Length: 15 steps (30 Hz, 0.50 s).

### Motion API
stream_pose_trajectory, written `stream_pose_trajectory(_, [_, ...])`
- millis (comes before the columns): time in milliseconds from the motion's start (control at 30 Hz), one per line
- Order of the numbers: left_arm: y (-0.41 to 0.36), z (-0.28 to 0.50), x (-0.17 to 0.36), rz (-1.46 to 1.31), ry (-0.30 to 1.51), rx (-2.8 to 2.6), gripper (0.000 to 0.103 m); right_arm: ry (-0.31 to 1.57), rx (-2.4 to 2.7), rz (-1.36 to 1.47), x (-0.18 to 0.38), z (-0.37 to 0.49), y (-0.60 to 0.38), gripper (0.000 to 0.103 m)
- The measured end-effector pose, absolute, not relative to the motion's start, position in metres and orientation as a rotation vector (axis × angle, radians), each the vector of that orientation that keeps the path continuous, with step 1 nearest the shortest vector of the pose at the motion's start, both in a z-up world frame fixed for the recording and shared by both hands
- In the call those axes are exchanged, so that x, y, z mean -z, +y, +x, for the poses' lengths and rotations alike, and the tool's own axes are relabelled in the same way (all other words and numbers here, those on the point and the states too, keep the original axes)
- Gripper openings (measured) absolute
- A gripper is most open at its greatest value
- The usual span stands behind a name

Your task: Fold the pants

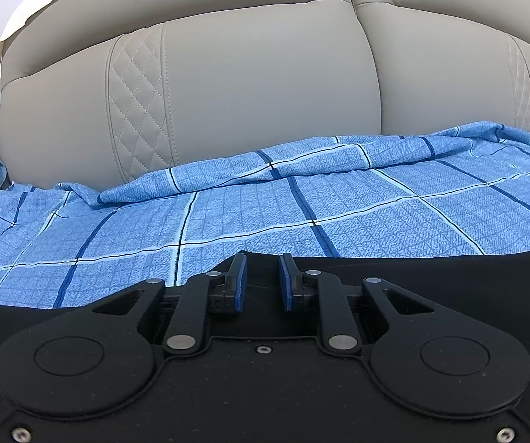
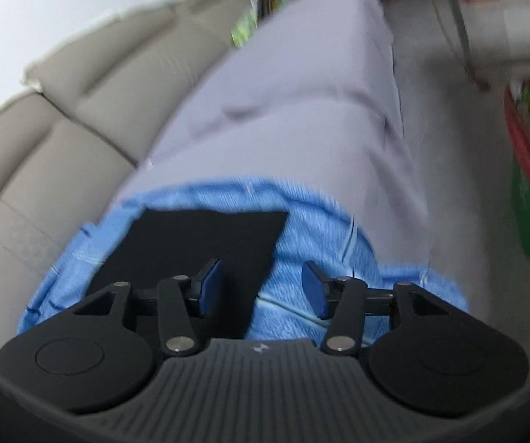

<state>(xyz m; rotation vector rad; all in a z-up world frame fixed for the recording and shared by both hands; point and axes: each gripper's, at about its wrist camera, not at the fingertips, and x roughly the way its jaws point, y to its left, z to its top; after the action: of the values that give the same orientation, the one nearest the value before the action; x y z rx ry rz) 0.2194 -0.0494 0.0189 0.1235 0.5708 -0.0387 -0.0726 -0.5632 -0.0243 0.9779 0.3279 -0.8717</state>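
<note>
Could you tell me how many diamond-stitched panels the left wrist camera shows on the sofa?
2: the left panel and the right panel near the picture's edge; others may be off-frame.

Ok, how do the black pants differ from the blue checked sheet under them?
The pants are plain black; the sheet is blue with a checked pattern. The pants lie flat on top; the sheet lies underneath, bunched against the sofa backrest. Both are spread-out cloth.
</note>
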Motion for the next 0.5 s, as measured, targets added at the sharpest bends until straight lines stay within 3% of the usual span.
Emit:
stream_pose_trajectory(33, [-0.049,0.219,-0.019,0.123,0.571,0.039,0.020,0.326,0.866,1.002,0.028,-0.073,-0.567,0.067])
stream_pose_trajectory(267, [-0.051,0.219,-0.018,0.133,0.568,0.034,0.020,0.285,0.730,0.949,0.022,-0.056,-0.584,0.057])
stream_pose_trajectory(500, [-0.051,0.219,-0.018,0.131,0.568,0.034,0.020,0.320,0.644,0.854,0.020,-0.021,-0.603,0.057])
